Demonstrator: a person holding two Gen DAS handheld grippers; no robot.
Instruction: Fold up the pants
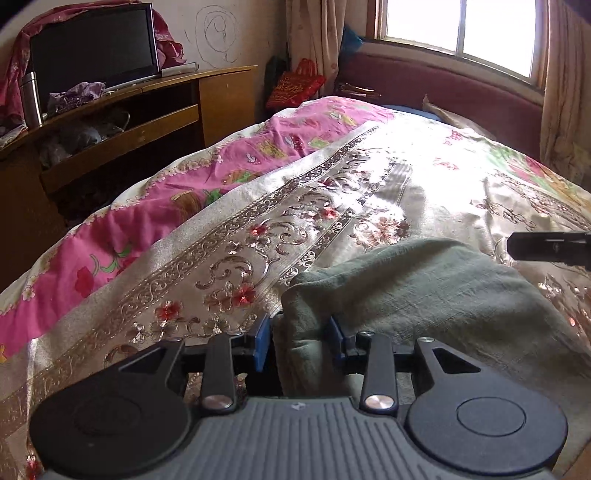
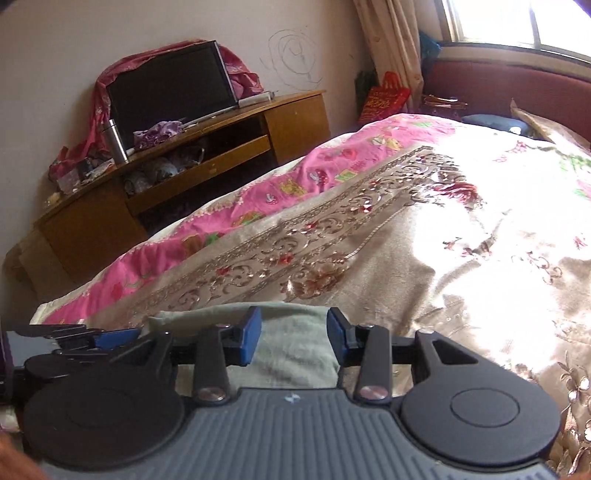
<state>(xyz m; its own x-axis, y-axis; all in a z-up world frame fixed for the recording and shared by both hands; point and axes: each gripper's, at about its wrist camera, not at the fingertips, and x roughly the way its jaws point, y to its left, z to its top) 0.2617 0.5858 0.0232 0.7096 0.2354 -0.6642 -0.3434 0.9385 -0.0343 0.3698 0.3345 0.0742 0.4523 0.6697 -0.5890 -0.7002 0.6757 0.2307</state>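
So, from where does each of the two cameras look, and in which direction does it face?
Left wrist: sits behind the left gripper, facing down along its fingers across the bed toward the window; the grey-green pants lie between the fingers; the right gripper pokes in.
Right wrist: sits behind the right gripper over the pants, facing the TV cabinet; the left gripper shows.
Shared: pants, bed, cabinet, window.

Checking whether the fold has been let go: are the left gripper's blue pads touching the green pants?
Cannot tell. In the left wrist view the left gripper straddles a fold of the pants, jaws apart; fabric reaches both pads, but neither pressing nor a gap shows.
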